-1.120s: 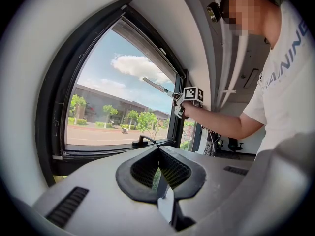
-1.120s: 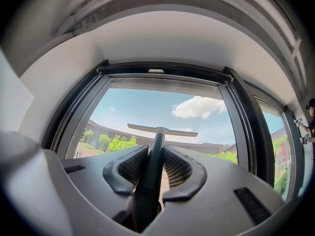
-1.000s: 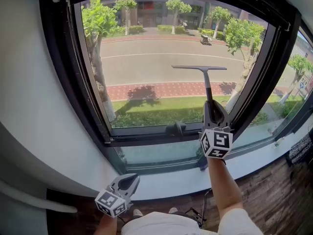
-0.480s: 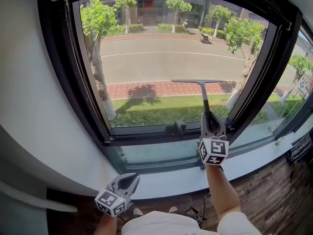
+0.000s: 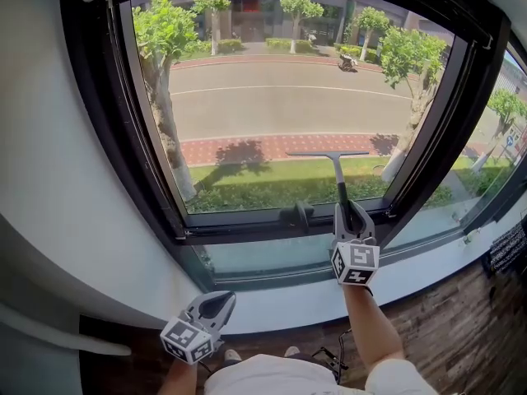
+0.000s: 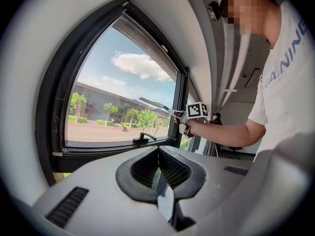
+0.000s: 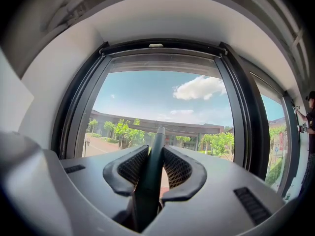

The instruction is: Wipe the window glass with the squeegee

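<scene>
Clamping squeegee (image 5: 338, 179) upright, right gripper (image 5: 350, 219) outstretched

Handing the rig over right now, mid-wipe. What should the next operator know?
Right gripper: shut on the squeegee handle, blade up at the glass, low on the pane's right half.
Left gripper: shut, empty, low by the sill.
Done: not readable from the glass.
Left: probably carry the blade down to the bottom frame, then wipe the rest of the pane.

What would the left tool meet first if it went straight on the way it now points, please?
The left tool would probably reach the window glass just above the handle; nothing shows in between, though depth is unclear.
</scene>
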A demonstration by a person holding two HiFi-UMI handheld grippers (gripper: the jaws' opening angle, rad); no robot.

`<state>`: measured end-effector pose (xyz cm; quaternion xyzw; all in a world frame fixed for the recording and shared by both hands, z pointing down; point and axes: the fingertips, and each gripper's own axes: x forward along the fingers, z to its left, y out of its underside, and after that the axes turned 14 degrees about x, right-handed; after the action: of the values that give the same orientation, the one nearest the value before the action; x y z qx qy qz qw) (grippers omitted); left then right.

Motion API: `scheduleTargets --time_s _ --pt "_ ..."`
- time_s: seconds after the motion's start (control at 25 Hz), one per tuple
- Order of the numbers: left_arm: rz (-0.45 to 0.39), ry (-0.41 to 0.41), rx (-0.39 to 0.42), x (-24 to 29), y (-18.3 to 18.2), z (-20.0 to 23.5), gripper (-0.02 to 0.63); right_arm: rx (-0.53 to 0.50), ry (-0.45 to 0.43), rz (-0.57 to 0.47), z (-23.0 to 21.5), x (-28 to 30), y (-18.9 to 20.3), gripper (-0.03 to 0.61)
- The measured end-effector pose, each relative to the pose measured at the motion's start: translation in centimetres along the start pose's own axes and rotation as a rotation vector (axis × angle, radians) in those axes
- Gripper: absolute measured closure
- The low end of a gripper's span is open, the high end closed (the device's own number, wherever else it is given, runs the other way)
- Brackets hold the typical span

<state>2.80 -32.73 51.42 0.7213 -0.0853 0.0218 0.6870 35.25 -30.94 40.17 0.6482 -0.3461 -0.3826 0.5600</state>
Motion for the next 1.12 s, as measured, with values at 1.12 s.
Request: scheduleTargets --time_s 1.12 --pt "0.034 -0.008 -0.01 -0.2 1.1 0.0 0.597 -0.019 0.01 0.215 -1.9 -1.4 12.3 0.48"
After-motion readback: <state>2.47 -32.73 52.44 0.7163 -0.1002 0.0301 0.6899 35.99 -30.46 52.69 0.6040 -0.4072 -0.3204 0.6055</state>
